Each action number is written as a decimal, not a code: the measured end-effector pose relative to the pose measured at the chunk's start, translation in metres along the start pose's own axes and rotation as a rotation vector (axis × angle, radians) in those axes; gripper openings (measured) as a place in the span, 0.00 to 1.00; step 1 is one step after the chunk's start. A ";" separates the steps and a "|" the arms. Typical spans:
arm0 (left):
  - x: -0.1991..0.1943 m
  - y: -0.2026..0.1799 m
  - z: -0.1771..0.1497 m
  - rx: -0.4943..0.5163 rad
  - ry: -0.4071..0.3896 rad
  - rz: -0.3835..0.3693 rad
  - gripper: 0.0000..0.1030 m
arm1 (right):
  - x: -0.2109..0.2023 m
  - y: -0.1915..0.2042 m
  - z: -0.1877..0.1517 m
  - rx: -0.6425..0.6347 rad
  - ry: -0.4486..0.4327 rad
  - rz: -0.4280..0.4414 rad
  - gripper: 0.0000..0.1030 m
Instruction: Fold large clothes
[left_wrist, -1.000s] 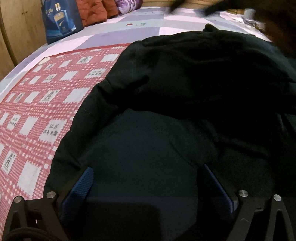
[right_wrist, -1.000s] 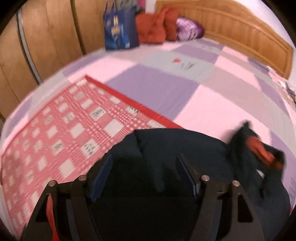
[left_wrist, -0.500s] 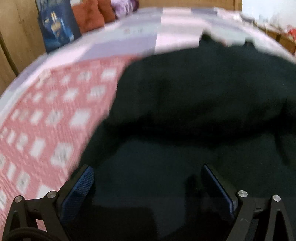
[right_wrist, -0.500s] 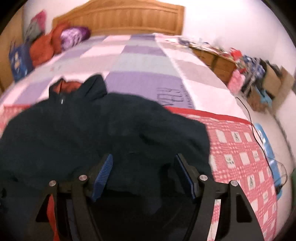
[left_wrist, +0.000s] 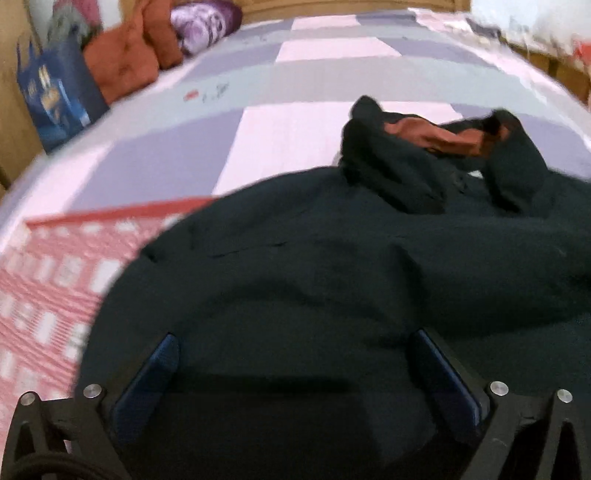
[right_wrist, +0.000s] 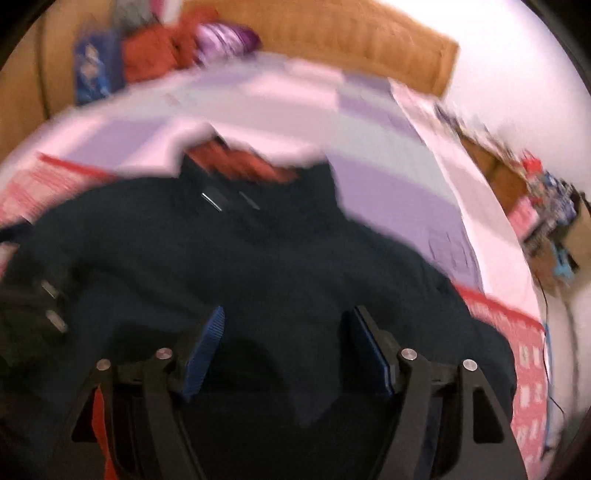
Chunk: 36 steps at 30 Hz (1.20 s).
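Observation:
A large dark jacket (left_wrist: 332, 266) lies spread on the bed, its collar with orange lining (left_wrist: 424, 134) at the far end. My left gripper (left_wrist: 293, 338) hovers over the jacket's near-left part. Its jaws are opening wide and nothing is pinched between the blue pads (left_wrist: 155, 373). In the right wrist view the same jacket (right_wrist: 277, 258) fills the middle, with the orange lining (right_wrist: 240, 162) and a zipper pull (right_wrist: 212, 197) beyond. My right gripper (right_wrist: 288, 311) stands open above the fabric, gripping nothing. Both views are blurred.
A red-and-white checked blanket (left_wrist: 48, 277) lies under the jacket's left side, on a pink and purple patchwork sheet (left_wrist: 295, 74). A blue bag (left_wrist: 55, 99), orange cushions (left_wrist: 122, 62) and a purple pillow (left_wrist: 207, 22) sit by the wooden headboard (right_wrist: 332, 40). Clutter (right_wrist: 546, 206) lines the right wall.
The left view has moved forward along the jacket, so the collar now shows. The right view swung from the left side across to the right and now faces the collar. Both grippers stay open.

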<state>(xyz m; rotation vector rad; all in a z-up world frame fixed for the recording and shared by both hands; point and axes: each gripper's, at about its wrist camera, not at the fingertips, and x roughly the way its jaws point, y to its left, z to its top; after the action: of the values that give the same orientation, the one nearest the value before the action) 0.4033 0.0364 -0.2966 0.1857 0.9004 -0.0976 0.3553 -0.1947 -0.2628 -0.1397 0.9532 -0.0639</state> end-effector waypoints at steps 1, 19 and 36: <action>0.000 0.005 0.000 -0.004 -0.008 0.017 1.00 | 0.002 -0.016 -0.007 0.028 -0.013 0.041 0.69; 0.028 0.090 -0.009 -0.097 0.114 0.141 1.00 | 0.006 -0.092 -0.041 0.147 -0.013 0.024 0.78; 0.007 -0.048 0.031 0.078 0.031 -0.081 1.00 | -0.004 -0.043 0.005 -0.027 0.001 -0.054 0.77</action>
<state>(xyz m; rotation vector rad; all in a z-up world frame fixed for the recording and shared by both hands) 0.4238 -0.0172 -0.2895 0.2234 0.9359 -0.2058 0.3577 -0.2365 -0.2505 -0.1908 0.9514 -0.1009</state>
